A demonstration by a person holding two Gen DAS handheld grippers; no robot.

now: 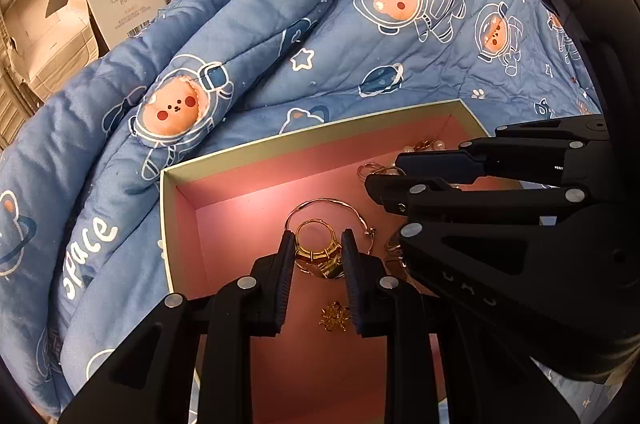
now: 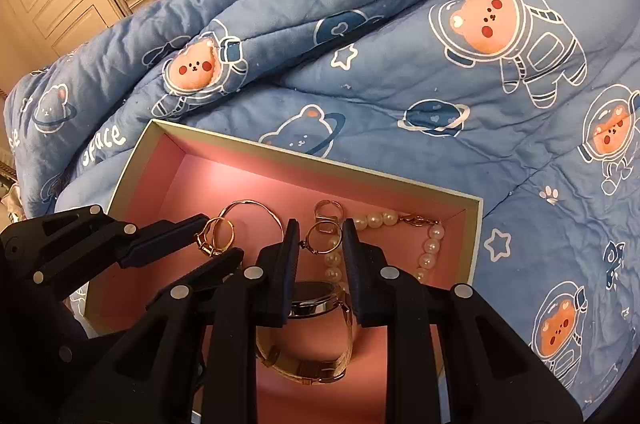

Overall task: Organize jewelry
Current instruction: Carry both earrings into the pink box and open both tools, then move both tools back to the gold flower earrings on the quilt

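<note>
Box: the pink box (image 2: 280,180) sits low in the middle of both views, on the blue blanket (image 2: 400,72). It has a pale rim and smooth pink card walls, so the small shiny things stay in one place and do not roll into the soft folds.

Left gripper: the left gripper (image 1: 318,244) is at the bottom middle of its own view. Its two black fingers are squeezed on the gold ring (image 1: 316,244) — a chunky band with little ridges. The ring looks lifted a bit off the pink floor (I think it is being moved to a new spot).

Right gripper: the right gripper (image 2: 320,238) is at the bottom middle of its own view. Its fingers sit on each side of the watch (image 2: 316,298), and the round watch face looks pinched between the ribbed pads. Its strap — flat gold links — curls in a loop below.

Other jewelry: a thin gold bangle (image 1: 328,208) curves just behind the held ring. A tiny gold charm (image 1: 335,316) lies near the bottom of the left view. A pearl string (image 2: 430,244) bends along the right side of the box, round and creamy. Two more rings (image 2: 326,220) lie near the middle of the right view.

Blanket: soft and puffy, with bears in space suits.
</note>
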